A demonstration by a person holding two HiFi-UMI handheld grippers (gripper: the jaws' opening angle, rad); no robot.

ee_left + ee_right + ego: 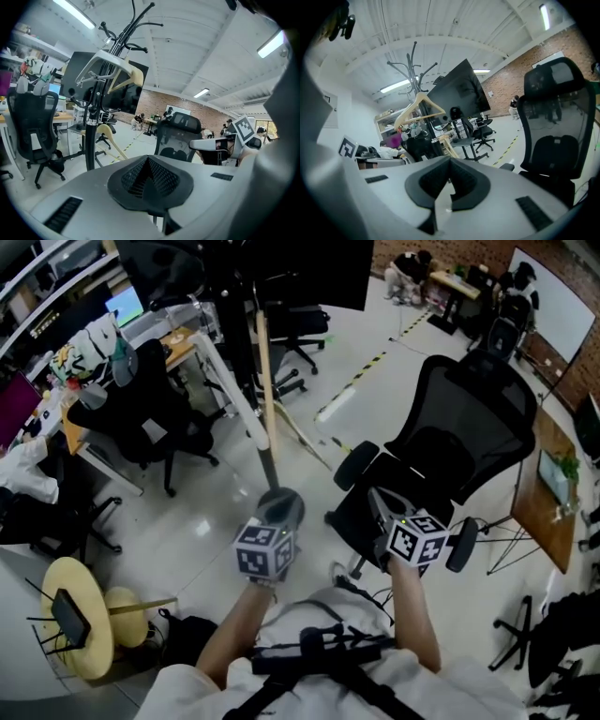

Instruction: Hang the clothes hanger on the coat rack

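The glossy floor point(192, 531) carries the coat rack point(90, 140) and an office chair point(469, 437).

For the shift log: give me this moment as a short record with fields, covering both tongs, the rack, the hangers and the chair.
Left tongs: shut, nothing between them
Right tongs: shut, nothing between them
Coat rack: upright, ahead of the left tongs
White hanger: hung high on the rack
Wooden hanger: hung beside the white one
Office chair: black, mesh back, ahead of the right tongs
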